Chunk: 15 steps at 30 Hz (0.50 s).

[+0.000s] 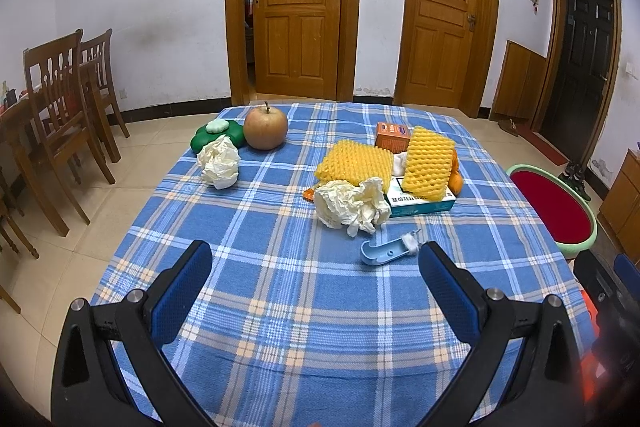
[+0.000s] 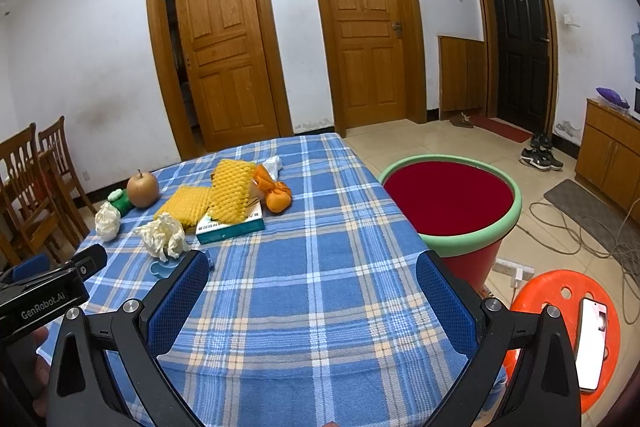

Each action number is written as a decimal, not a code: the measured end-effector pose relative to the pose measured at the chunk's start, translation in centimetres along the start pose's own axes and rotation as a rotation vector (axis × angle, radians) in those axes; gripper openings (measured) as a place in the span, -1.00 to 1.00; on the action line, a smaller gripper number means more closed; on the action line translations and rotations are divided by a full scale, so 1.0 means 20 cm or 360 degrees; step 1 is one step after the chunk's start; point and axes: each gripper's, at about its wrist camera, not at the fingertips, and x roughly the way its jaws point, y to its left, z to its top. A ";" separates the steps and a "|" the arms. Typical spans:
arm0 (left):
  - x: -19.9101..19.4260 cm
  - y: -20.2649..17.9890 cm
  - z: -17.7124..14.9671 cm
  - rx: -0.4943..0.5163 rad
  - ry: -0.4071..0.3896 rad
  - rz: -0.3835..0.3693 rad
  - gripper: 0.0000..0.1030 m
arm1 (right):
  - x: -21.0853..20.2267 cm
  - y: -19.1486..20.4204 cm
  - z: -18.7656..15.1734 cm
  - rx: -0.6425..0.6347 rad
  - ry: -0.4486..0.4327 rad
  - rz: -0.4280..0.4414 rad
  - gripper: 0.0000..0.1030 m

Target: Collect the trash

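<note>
On the blue plaid tablecloth (image 1: 288, 267) lie two crumpled white paper balls, one at the middle (image 1: 352, 207) (image 2: 164, 235) and one at the far left (image 1: 219, 163) (image 2: 107, 221). Two yellow foam fruit nets (image 1: 426, 163) (image 2: 230, 191) rest on a teal box (image 1: 420, 205) (image 2: 232, 225). A small blue plastic piece (image 1: 386, 251) lies just ahead of my left gripper (image 1: 316, 267), which is open and empty. My right gripper (image 2: 312, 279) is open and empty over the near table. A red bin with a green rim (image 2: 452, 203) (image 1: 554, 207) stands at the table's right side.
An apple (image 1: 265, 128) and a green container (image 1: 218, 135) sit at the far left corner. An orange box (image 1: 393, 137) and orange peel (image 2: 278, 201) lie behind the nets. Wooden chairs (image 1: 60, 115) stand left; an orange stool (image 2: 560, 311) with a phone (image 2: 592, 343) stands right.
</note>
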 end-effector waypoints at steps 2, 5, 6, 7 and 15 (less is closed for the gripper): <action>0.00 0.00 0.00 -0.0002 0.0000 0.0000 0.97 | 0.00 0.00 0.00 0.0000 0.0000 0.0000 1.00; 0.00 0.00 0.00 -0.0003 0.0000 -0.0001 0.97 | 0.00 0.00 0.00 0.0001 0.0000 0.0000 1.00; 0.00 0.00 0.00 -0.0002 0.0000 0.0000 0.97 | 0.00 0.00 0.00 0.0000 -0.0001 0.0000 1.00; 0.00 0.00 0.00 -0.0002 -0.0001 -0.0001 0.97 | 0.00 0.00 0.00 0.0000 -0.0001 0.0001 1.00; 0.00 0.01 0.00 -0.0003 -0.0003 -0.0001 0.97 | 0.00 0.00 0.00 0.0001 -0.0003 0.0002 1.00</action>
